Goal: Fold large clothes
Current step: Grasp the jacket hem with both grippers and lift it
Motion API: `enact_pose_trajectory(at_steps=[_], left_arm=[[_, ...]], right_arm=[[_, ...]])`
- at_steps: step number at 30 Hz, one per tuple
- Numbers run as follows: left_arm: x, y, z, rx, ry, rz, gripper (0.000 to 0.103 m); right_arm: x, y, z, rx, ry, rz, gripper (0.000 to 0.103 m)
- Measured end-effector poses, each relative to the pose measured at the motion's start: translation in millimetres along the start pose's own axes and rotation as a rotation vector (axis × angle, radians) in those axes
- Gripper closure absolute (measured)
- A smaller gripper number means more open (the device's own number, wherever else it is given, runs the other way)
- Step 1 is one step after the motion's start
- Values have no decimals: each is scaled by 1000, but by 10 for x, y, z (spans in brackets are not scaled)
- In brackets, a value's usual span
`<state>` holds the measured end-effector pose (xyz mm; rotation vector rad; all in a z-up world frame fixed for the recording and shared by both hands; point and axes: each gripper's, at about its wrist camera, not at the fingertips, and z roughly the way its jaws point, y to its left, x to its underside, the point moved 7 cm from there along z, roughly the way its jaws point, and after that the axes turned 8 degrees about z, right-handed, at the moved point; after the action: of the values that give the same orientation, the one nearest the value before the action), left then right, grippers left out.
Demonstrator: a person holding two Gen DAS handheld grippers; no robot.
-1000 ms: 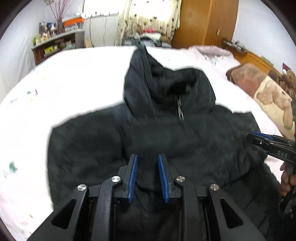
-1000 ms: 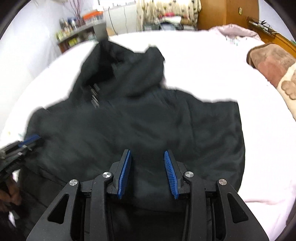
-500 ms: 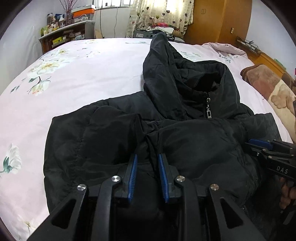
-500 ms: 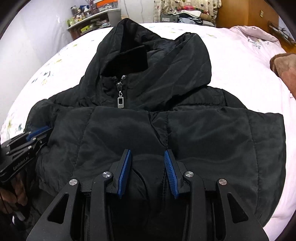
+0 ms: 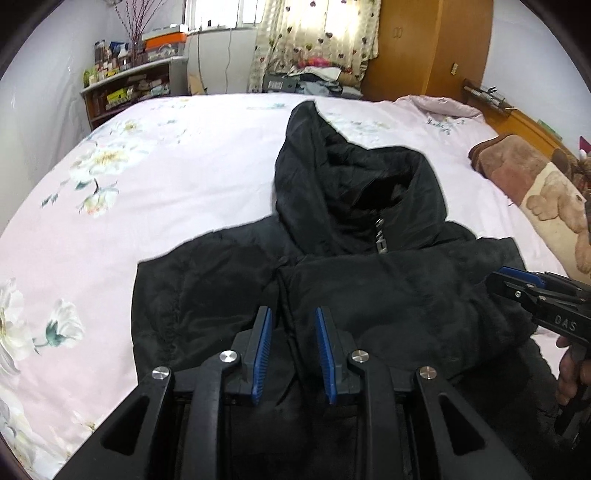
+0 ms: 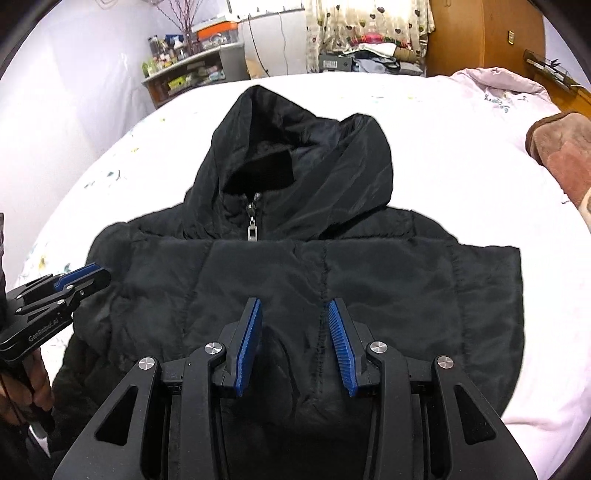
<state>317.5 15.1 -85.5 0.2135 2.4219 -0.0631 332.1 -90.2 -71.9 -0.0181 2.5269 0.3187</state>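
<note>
Pink floral bed sheet (image 5: 155,177) under black hooded puffer jacket (image 6: 332,266); left claw (image 5: 293,350) and right claw (image 6: 293,343) released, above hem, gripping nothing.

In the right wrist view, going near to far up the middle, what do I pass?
Right claw → black jacket body → zipper pull → hood → white bedsheet → heart-print curtain.

Bare bedsheet (image 5: 177,192) left of and beyond jacket (image 6: 332,280), open passage, brown blanket (image 5: 524,181) crowding right edge (headboard side), shelf (image 5: 125,88) beyond far corner.
</note>
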Motion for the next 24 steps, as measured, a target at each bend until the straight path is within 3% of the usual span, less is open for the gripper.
enact_pose_trajectory(at_steps=[2, 5, 8, 12, 24], left_arm=[[-64, -8, -47, 3, -10, 8, 75], [-189, -21, -64, 22, -22, 14, 65], [-351, -6, -13, 33, -27, 37, 58], [-651, 80, 111, 49, -40, 36, 49], [-1565, 223, 1017, 73, -8, 7, 45]], right_arm=[[-59, -42, -56, -5, -9, 11, 64], [-157, -103, -87, -16, -15, 28, 63], [-300, -162, -65, -17, -17, 36, 55], [-576, -224, -4, -9, -30, 33, 55], [-1463, -474, 642, -12, -18, 103, 55]])
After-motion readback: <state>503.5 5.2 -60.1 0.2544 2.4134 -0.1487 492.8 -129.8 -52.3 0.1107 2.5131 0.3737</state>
